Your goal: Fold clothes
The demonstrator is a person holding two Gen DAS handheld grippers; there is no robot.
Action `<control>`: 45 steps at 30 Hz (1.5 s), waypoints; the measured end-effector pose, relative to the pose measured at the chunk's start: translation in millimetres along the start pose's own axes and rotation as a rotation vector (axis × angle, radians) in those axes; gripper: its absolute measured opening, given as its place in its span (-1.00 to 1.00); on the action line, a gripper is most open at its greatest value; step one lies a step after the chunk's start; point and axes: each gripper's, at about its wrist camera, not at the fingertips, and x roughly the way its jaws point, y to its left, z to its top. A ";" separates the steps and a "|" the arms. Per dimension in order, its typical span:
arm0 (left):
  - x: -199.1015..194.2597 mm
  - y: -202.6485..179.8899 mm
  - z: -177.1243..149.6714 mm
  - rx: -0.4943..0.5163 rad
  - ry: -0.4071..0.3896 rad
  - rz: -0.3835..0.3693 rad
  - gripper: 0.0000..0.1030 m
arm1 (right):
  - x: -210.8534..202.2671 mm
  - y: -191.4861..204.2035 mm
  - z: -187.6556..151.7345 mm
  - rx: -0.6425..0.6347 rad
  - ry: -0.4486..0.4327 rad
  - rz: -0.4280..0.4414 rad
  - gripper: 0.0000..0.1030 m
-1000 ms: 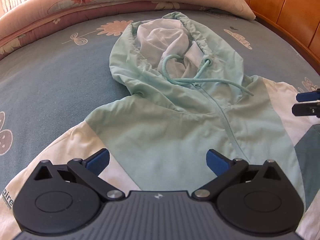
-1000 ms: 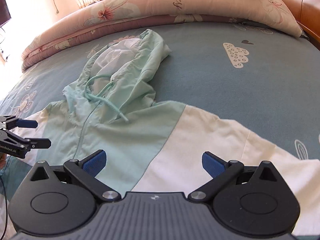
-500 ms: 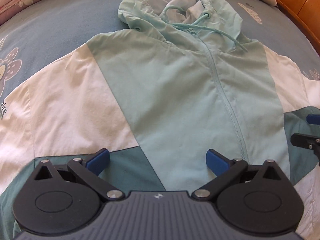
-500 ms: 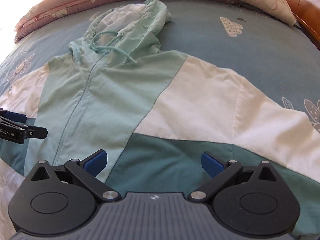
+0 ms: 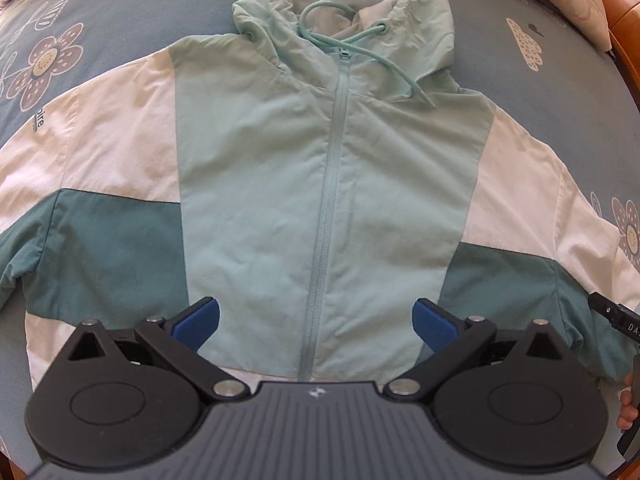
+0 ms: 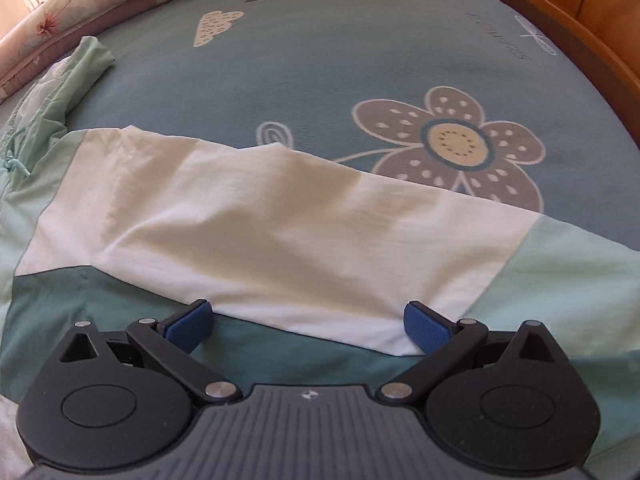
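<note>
Both grippers lower over jacket.

Blue flower-printed bedsheet, pink floral quilt at the far edge, orange wooden bed frame alongside, bright daylight.

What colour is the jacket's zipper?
Light mint green, matching the centre panel; the zipper shows best in the left wrist view.

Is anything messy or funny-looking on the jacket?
Nothing is torn or spilled. The jacket lies flat and zipped on the bed. Only small things: the hood is crumpled, its drawstring trails unevenly, and one sleeve cuff is bunched.
</note>
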 end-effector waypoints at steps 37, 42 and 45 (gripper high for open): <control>95.8 -351.0 -39.8 0.955 -0.148 -0.442 0.98 | -32.3 -220.5 -23.7 0.309 -0.218 -0.124 -0.18; 97.0 -369.3 -29.1 0.917 -0.164 -0.469 0.97 | -56.8 -203.0 -23.9 0.371 -0.282 -0.104 -0.06; 86.5 -362.9 -25.3 0.859 -0.149 -0.490 0.96 | -65.0 -172.0 -33.4 0.374 -0.289 0.036 -0.04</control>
